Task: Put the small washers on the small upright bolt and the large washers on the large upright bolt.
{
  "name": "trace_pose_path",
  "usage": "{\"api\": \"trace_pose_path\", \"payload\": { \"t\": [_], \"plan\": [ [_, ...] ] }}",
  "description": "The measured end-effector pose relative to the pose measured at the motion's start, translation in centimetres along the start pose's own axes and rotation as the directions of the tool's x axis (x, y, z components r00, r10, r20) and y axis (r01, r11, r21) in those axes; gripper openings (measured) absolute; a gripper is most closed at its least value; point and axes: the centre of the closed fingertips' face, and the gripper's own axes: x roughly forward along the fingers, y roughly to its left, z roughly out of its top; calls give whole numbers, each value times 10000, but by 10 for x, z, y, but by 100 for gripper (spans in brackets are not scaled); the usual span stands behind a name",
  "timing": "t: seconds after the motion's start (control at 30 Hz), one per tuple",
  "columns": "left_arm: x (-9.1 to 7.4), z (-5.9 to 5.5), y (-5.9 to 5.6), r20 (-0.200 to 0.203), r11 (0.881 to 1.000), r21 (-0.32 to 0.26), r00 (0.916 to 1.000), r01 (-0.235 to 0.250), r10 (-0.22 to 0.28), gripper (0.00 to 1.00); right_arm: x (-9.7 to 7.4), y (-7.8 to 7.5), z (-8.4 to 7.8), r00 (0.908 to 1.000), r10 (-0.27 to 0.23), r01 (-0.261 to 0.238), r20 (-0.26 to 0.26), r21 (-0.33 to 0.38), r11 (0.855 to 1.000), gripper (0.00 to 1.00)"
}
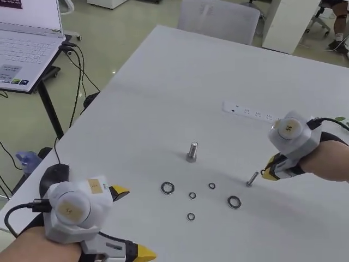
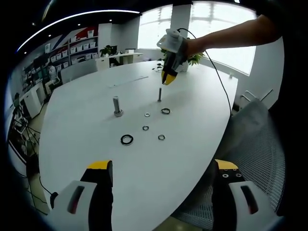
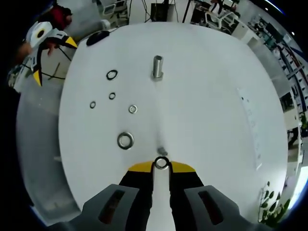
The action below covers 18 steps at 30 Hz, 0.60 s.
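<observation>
1. We are working on the small-washer step. The right gripper [image 1: 268,173] is pinching a small washer [image 3: 161,163] between closed jaws, just beside the top of the small bolt [image 1: 252,179], which is standing on the right part of the table [image 1: 163,98].
2. The left gripper [image 2: 162,166] is hanging wide open and empty over the near table edge.
3. Three loose small washers [image 1: 192,195] are lying between two large washers [image 1: 167,188], in front of the large bolt [image 1: 192,152], which is looking bare as far as we can see.
4. Next, we are judging, the held ring needs centring over the small bolt's tip, lowering onto it, then releasing.
5. We are struggling to tell whether the ring is already over the thread. In the right gripper view the jaws are crowding the bolt's top, and in the head view it is too small to tell.
</observation>
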Motion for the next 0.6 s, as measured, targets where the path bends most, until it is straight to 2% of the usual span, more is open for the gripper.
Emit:
{"api": "trace_pose_path", "payload": {
  "t": [0.1,0.47,0.6],
  "plan": [
    [0,3,0,134,10000,-9,9999,-11,11,87,4,-1,2,10000,-1,1,-34,-30,10000,12],
    [3,-1,5,-90,9999,-113,10000,8,-9,91,15,-6,2,9996,78,-80,-282,-70,9999,12],
    [5,0,3,-50,9999,-138,10000,73,-74,93,17,-6,0,9993,138,-140,-349,-52,9999,12]
  ]
}}
